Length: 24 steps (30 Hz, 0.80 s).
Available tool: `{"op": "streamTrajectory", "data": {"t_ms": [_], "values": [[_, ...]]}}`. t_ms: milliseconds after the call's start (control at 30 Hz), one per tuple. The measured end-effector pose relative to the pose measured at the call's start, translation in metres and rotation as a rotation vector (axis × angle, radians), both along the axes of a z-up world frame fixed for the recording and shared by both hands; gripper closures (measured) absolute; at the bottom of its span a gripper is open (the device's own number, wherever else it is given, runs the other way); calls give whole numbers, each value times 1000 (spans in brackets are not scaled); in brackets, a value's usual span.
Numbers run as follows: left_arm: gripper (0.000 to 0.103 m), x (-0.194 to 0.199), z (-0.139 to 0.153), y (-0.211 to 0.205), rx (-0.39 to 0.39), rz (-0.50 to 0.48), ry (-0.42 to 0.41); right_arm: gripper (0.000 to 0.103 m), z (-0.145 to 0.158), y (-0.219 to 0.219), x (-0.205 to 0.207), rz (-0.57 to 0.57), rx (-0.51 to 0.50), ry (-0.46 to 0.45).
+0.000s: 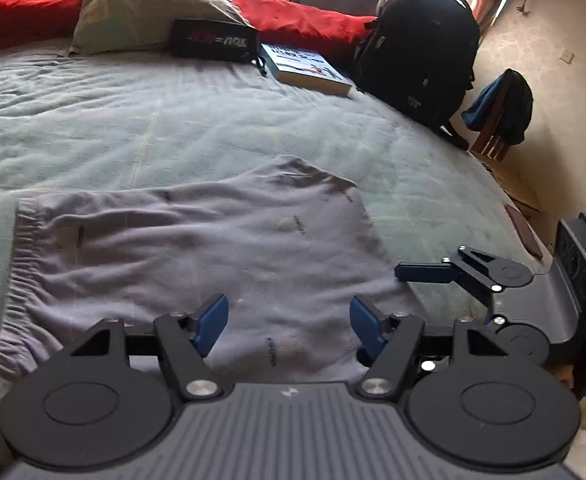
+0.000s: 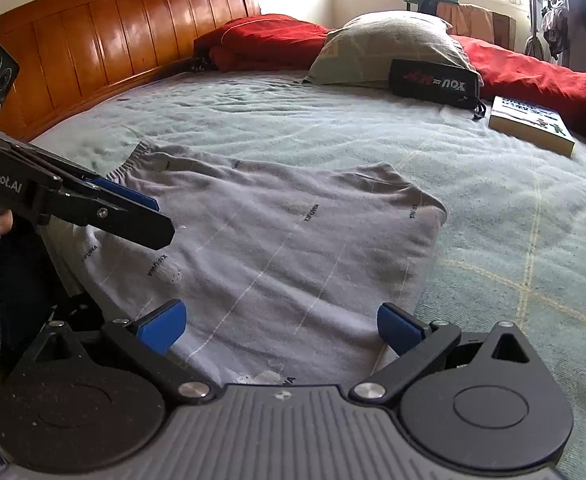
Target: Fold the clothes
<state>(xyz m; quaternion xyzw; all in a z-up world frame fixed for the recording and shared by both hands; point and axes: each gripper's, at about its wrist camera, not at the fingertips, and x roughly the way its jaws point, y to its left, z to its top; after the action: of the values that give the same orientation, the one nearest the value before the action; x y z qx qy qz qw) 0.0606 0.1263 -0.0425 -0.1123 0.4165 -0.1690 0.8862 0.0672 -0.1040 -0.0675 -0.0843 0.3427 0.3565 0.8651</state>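
Note:
Grey shorts (image 1: 197,248) with an elastic waistband and small printed words lie spread flat on a pale green bedspread (image 1: 173,120). My left gripper (image 1: 289,316) is open over the near edge of the shorts, with only flat cloth showing between its blue pads (image 1: 213,316). In the right wrist view the shorts (image 2: 293,240) stretch away from my right gripper (image 2: 283,322), which is open wide across their near hem. My left gripper (image 2: 149,220) reaches in from the left there, over the waistband end. A finger of my right gripper (image 1: 421,272) lies at the cloth's right corner.
At the far side of the bed lie a beige pillow (image 1: 141,4), a black pouch (image 1: 213,40), a book (image 1: 309,68), a black backpack (image 1: 421,48) and red bedding (image 2: 265,40). A wooden headboard (image 2: 93,40) closes one side. A chair (image 1: 497,120) draped with clothes stands past the bed's right edge.

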Motion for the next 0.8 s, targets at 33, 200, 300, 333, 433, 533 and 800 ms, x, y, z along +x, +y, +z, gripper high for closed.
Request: {"op": "streamTrajectory", "data": {"t_ms": [33, 200, 300, 333, 433, 533, 800], "values": [[35, 2, -7, 0, -3, 0, 27, 0, 0, 0, 0, -1, -1, 0], [35, 9, -12, 5, -37, 36, 38, 0, -4, -2, 3, -2, 1, 19], [34, 19, 7, 6, -9, 33, -33, 0, -4, -1, 4, -5, 5, 24], [33, 24, 10, 6, 6, 37, -40, 0, -4, -1, 4, -5, 5, 24], [33, 48, 3, 10, 25, 55, -23, 0, -4, -1, 4, -5, 4, 24], [33, 66, -14, 12, 33, 70, 25, 0, -3, -1, 4, -5, 4, 24], [34, 75, -5, 11, 61, 87, 2, 0, -3, 1, 3, -7, -3, 23]]}}
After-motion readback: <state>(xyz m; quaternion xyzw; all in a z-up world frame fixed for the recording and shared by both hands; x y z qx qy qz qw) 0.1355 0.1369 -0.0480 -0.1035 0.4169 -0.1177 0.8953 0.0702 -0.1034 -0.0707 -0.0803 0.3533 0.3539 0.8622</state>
